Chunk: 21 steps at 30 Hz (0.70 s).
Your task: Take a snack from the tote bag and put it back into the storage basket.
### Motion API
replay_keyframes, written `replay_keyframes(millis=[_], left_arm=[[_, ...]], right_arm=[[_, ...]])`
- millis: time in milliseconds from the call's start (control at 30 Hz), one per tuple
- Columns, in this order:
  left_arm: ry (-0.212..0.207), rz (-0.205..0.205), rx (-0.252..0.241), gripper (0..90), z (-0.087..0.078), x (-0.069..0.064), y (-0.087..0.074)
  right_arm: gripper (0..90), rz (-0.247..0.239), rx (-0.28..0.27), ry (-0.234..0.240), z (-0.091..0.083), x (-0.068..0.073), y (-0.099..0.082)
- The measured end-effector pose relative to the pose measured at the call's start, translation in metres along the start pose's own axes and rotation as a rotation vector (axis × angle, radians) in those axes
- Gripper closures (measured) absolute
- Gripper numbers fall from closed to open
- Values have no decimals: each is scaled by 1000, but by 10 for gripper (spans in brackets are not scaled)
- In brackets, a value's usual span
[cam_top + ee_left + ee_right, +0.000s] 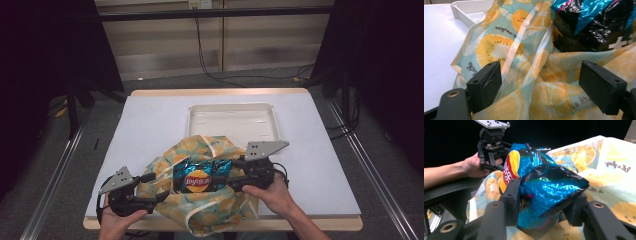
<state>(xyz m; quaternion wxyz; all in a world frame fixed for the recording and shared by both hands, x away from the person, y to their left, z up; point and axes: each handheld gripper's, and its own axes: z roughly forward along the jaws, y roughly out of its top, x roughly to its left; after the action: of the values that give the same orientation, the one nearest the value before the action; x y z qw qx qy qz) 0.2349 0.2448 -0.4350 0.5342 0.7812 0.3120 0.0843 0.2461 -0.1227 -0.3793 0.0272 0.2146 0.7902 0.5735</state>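
A lemon-print plastic bag (210,147) lies crumpled at the table's near edge. A blue chip bag (197,177) sits in its mouth, logo up. My right gripper (227,179) comes in from the right and is shut on the chip bag (549,182), whose foil bulges between the two black pads. My left gripper (152,189) is at the lemon bag's left side. Its jaws stand wide apart, with loose folds of the lemon bag (491,47) lying between them unpinched. The chip bag (594,25) is at the upper right of the left gripper view.
A shallow white tray (232,107) stands just behind the lemon bag, in the middle of the white table (150,120). Its corner (461,10) shows beyond the bag in the left gripper view. Dark floor and frame rails flank the table.
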Motion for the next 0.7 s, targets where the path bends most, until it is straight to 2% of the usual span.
replay_keyframes(millis=[100,233,367,600,633,700], left_arm=[[-2,-3,-6,181,-3,1,0],[11,-3,4,181,-2,1,-1],[0,0,-2,180,-1,0,0],[13,-3,3,178,-2,0,-1],[-1,-1,-4,178,-2,0,-1],[0,-1,-9,177,-3,0,-1]], right_arm=[[695,34,-48,14,-4,-3,2],[798,29,-54,8,-6,-3,4],[870,17,-47,5,-5,-1,5],[898,21,-51,38,-5,2,13],[899,16,-52,33,-5,3,15],[900,12,-55,36,-7,4,19]])
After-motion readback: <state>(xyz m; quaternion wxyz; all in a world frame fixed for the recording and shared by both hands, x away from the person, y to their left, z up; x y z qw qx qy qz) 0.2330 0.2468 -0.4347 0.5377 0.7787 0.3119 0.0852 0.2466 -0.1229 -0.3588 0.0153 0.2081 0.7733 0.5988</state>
